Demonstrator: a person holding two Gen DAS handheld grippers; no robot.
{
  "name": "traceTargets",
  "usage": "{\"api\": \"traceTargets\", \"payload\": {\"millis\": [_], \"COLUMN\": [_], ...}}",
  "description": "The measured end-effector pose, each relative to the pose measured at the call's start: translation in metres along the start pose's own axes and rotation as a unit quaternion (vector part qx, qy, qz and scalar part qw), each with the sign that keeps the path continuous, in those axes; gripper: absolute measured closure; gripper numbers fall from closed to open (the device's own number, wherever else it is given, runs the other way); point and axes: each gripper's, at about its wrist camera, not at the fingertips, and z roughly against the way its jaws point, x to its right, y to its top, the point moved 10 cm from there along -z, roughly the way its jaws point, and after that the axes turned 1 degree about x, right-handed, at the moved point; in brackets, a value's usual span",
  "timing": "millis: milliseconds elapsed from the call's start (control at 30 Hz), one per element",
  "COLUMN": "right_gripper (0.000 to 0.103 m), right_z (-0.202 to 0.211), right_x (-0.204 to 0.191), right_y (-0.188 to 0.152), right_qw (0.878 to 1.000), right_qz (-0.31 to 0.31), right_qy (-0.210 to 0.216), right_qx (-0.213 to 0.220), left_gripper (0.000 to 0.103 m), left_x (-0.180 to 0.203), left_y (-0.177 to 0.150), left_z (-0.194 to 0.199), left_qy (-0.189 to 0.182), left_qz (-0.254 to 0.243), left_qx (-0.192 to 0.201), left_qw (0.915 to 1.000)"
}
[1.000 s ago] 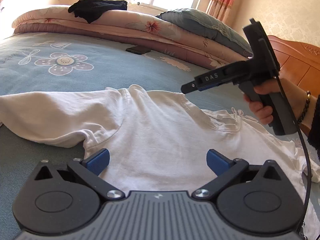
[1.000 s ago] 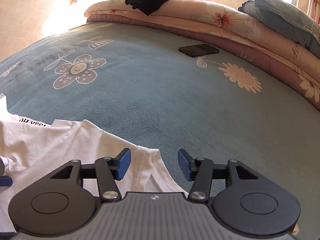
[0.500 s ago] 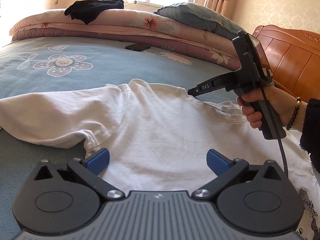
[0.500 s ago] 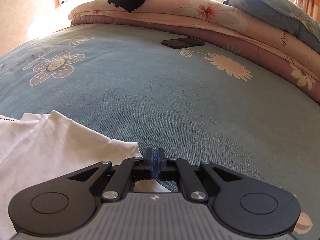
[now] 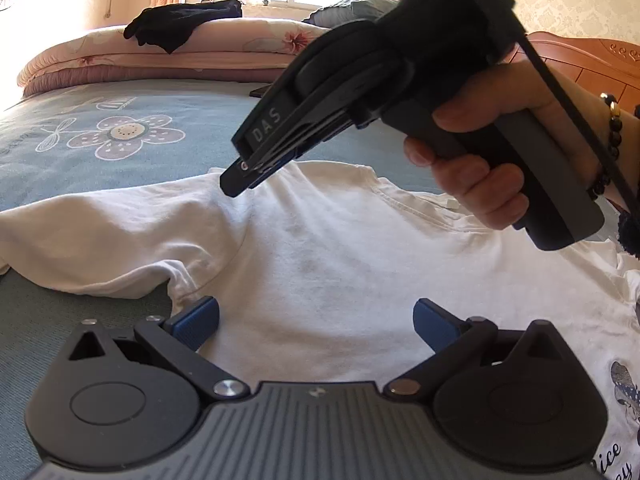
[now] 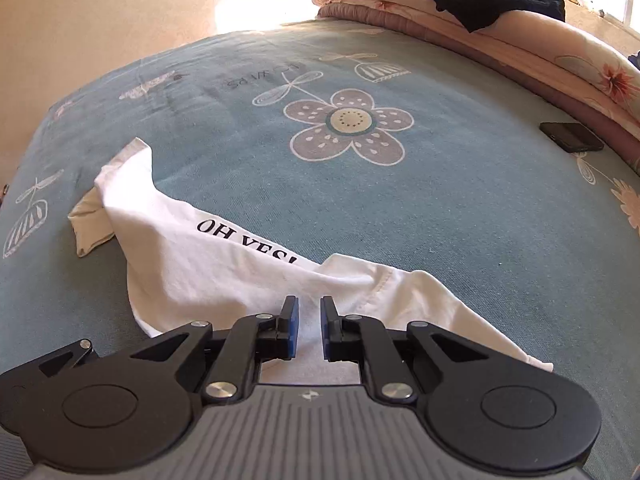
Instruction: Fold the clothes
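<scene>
A white T-shirt [image 5: 340,272] lies spread on the blue flowered bedsheet [image 5: 120,160], collar toward the far side. My left gripper [image 5: 316,320] is open, its blue pads wide apart just over the shirt's body near the armpit. A hand [image 5: 480,152] holds my right gripper [image 5: 244,178] over the shirt's left shoulder. In the right wrist view, the right gripper [image 6: 309,328] has a narrow gap and its jaws are opening. The white sleeve [image 6: 200,272] with black lettering lies below and beyond them. No cloth looks pinched.
A black phone [image 6: 572,136] lies on the sheet at the far right. Folded floral quilts [image 6: 520,40] run along the far edge with a black garment [image 6: 492,0] on top. A wooden headboard [image 5: 592,64] stands at the right. Bare sheet [image 6: 400,200] lies beyond the shirt.
The right gripper shut near the collar, then swung left to the shoulder and sleeve, where its jaws have parted slightly. The left gripper stayed put and open. The shirt has barely shifted.
</scene>
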Motion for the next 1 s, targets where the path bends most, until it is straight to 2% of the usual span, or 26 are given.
{"api": "traceTargets", "payload": {"millis": [33,133,267,367,500,533,600,733,800,900,1000], "right_gripper": [0.09,0.087,0.086,0.083,0.078,0.076,0.063,0.053,0.038,0.034,0.029], "right_z": [-0.008,-0.023,-0.024,0.002,0.063,0.081,0.12,0.2,0.237,0.281,0.302], "right_x": [-0.004,-0.02,-0.027,-0.015,0.021,0.033,0.053,0.075,0.077,0.073,0.073], "right_y": [0.001,0.013,0.025,0.025,0.009,0.001,-0.016,-0.058,-0.081,-0.13,-0.179], "right_qw": [1.0,1.0,0.999,1.0,0.998,0.996,0.991,0.975,0.966,0.952,0.939], "right_qz": [0.005,0.011,0.032,0.022,0.0,-0.01,-0.038,-0.087,-0.114,-0.156,-0.19], "right_qy": [-0.003,0.004,0.008,-0.001,-0.062,-0.084,-0.125,-0.201,-0.229,-0.261,-0.28], "right_qx": [-0.011,-0.009,-0.006,0.007,0.016,0.015,0.014,0.02,0.031,0.044,0.054], "left_gripper": [0.001,0.001,0.001,0.001,0.001,0.001,0.001,0.001,0.001,0.001,0.001], "left_x": [0.0,0.001,0.001,0.001,0.001,0.001,0.001,0.003,0.003,0.004,0.005], "left_y": [0.0,-0.001,-0.001,-0.001,0.0,0.0,0.0,-0.002,-0.001,-0.001,-0.002], "left_z": [0.0,0.0,0.0,0.002,0.002,0.002,0.002,0.001,0.0,-0.002,-0.003], "left_qy": [0.001,0.004,0.002,0.001,0.001,0.001,0.002,0.007,0.01,0.014,0.022], "left_qz": [-0.002,-0.005,-0.003,-0.001,-0.001,-0.002,-0.003,-0.009,-0.012,-0.018,-0.026], "left_qx": [-0.001,-0.002,-0.001,0.0,-0.001,-0.001,-0.002,-0.004,-0.005,-0.008,-0.011], "left_qw": [1.0,1.0,1.0,1.0,1.0,1.0,1.0,0.9999,0.9999,0.9997,0.9994]}}
